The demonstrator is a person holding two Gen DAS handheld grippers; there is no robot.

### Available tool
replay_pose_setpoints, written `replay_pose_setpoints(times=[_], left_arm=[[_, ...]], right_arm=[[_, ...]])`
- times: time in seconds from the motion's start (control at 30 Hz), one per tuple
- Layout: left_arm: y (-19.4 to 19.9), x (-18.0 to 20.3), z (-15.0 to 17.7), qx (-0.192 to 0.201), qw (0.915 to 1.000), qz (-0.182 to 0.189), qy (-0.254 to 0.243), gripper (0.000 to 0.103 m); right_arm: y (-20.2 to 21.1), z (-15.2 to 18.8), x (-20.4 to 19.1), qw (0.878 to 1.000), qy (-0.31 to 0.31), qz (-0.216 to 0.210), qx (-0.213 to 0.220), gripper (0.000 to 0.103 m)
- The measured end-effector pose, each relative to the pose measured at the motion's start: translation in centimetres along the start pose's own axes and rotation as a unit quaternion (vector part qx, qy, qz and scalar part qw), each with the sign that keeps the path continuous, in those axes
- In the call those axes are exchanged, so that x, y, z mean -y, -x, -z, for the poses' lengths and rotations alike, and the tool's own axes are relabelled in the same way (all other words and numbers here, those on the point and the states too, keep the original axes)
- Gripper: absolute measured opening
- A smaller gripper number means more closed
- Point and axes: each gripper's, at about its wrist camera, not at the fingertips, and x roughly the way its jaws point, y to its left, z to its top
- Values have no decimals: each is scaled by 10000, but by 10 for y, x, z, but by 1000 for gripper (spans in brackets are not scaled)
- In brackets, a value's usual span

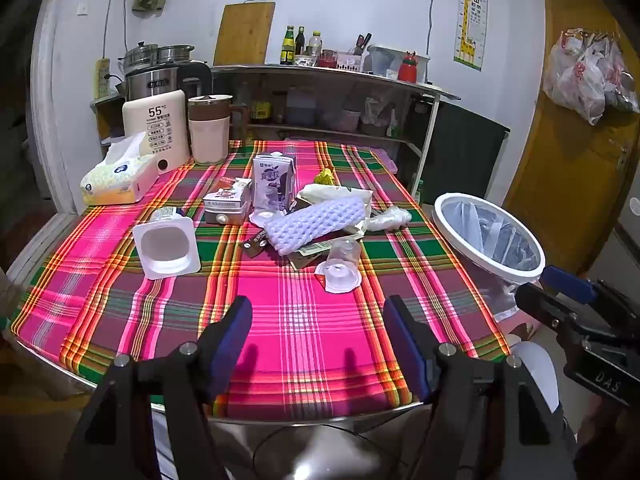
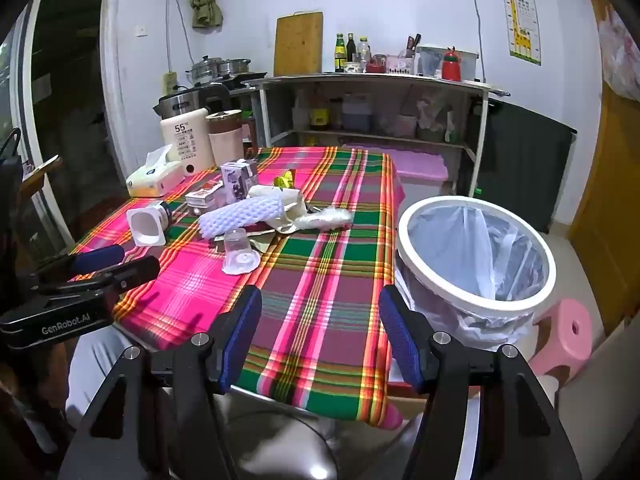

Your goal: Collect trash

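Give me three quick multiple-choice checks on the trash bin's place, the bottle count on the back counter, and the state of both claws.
1. Where does the trash bin stand?
A. On the tablecloth
B. Off the table's right edge
C. Under the counter

2. How many bottles stand together on the back counter?
A. One
B. Three
C. Six

3. What state are the claws in?
A. Both open, empty
B. Left shut on the clear plastic cup
C. Right shut on the milk carton

Answers: 1 B, its white rim sits beside the plaid tablecloth. 2 B, three stand side by side by the cutting board. 3 A, the left claw and right claw show wide gaps; the clear plastic cup and milk carton lie untouched.
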Motion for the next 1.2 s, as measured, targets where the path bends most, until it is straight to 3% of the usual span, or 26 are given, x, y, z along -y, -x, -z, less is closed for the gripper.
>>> replay_pose_setpoints(times=[1.2], left_arm=[[2, 3, -1, 32, 10000, -2, -17, 70]], right_arm=[[-3, 3, -2, 9999, 12, 18, -122, 62]])
